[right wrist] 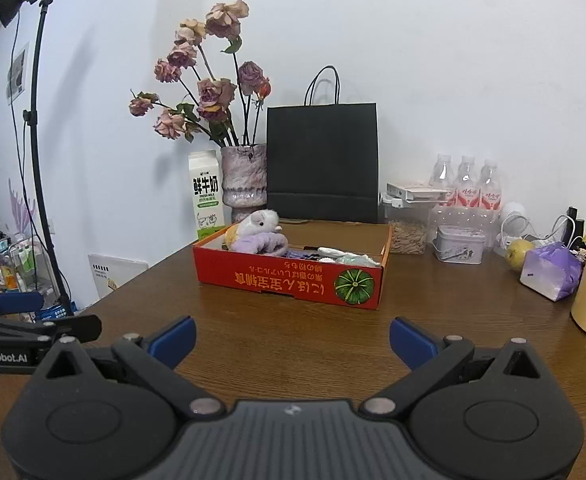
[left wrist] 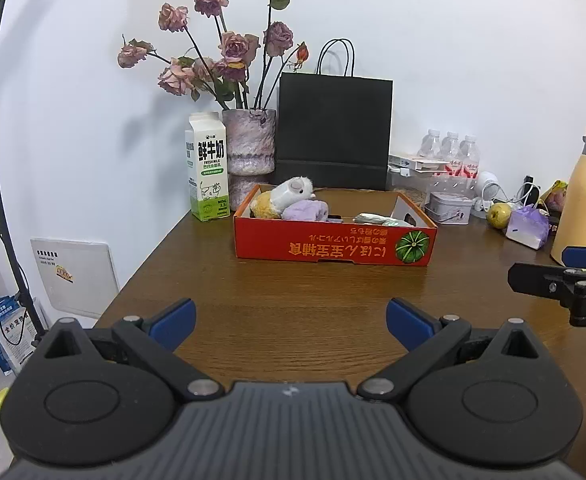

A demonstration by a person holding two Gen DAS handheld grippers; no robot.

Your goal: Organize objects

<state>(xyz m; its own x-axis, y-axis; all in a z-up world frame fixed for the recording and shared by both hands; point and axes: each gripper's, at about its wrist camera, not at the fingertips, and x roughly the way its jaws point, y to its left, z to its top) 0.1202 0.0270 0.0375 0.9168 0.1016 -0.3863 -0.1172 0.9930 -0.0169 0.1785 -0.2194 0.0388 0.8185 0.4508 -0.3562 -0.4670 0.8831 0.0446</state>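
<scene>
Both claws, left gripper (left wrist: pixel 291 322) and right gripper (right wrist: pixel 293 340), gape empty above our wooden table (left wrist: pixel 293 288); toys already sit in the red box (left wrist: pixel 335 246), suggesting we pause before sorting

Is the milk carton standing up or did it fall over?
Standing up. The milk carton sits on the table with its pointed top upward, beside the vase.

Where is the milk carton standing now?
In both views the milk carton stands upright at the table's far left, beside the flower vase and behind the left corner of the red box.
</scene>
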